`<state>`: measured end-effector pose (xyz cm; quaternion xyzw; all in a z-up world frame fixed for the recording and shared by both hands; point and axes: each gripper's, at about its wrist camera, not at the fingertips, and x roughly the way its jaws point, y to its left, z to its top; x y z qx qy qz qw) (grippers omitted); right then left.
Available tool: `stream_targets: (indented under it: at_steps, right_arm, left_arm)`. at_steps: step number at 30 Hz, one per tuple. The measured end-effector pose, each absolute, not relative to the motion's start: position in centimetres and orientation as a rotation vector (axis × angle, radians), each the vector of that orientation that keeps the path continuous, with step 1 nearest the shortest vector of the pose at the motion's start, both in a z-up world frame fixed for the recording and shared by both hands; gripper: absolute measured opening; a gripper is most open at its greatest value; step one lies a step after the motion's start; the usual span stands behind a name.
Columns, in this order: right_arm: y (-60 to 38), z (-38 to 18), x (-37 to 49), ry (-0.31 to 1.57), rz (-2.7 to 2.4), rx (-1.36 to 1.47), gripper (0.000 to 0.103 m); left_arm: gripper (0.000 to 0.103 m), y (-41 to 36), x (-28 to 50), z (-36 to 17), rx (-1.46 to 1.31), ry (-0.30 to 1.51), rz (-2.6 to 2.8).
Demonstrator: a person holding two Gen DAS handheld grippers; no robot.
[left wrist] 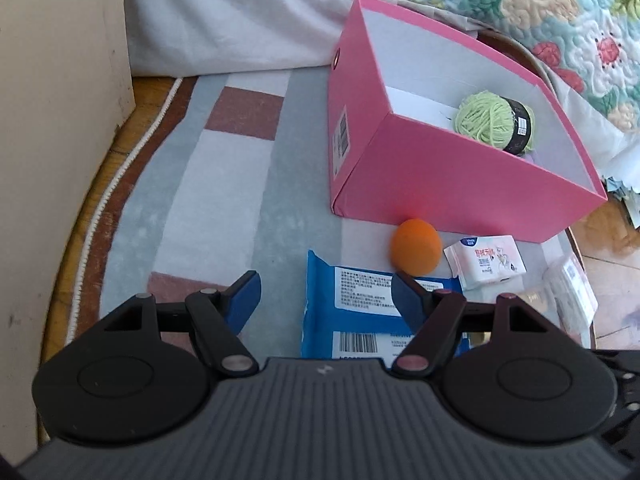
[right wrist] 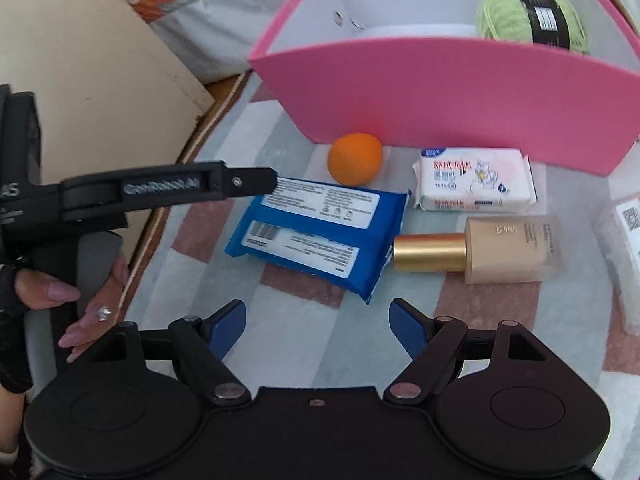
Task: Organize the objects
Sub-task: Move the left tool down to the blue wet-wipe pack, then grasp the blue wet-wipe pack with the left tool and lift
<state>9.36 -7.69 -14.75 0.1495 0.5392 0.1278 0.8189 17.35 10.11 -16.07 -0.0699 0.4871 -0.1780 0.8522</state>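
A pink box (left wrist: 432, 176) stands on the rug and holds a green yarn ball (left wrist: 494, 120); both also show in the right wrist view, the box (right wrist: 440, 92) and the yarn (right wrist: 528, 20). In front of it lie an orange sponge (right wrist: 354, 158), a blue wipes pack (right wrist: 320, 232), a white tissue pack (right wrist: 476, 180) and a beige foundation bottle (right wrist: 480, 250). My left gripper (left wrist: 324, 296) is open and empty above the blue pack (left wrist: 360, 316). My right gripper (right wrist: 318, 320) is open and empty, just short of the blue pack.
A striped rug (left wrist: 224, 184) covers the floor. A cream cabinet side (left wrist: 60, 120) stands at the left. A quilted bed (left wrist: 520, 8) lies behind the box. A clear plastic pack (right wrist: 624, 252) lies at the right. The left gripper's body (right wrist: 160, 192) crosses the right wrist view.
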Motion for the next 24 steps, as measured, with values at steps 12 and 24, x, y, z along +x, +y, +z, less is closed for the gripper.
stream_targets:
  at_steps: [12, 24]
  right_arm:
    - [-8.2, -17.0, 10.5, 1.130, 0.221, 0.412, 0.081]
    - [-6.3, -15.1, 7.8, 1.117, 0.325, 0.229, 0.049]
  left_arm:
    - [0.038, 8.7, 18.1, -18.4, -0.217, 1.108, -0.390]
    - [0.027, 11.5, 14.4, -17.0, -0.303, 1.176, -0.388]
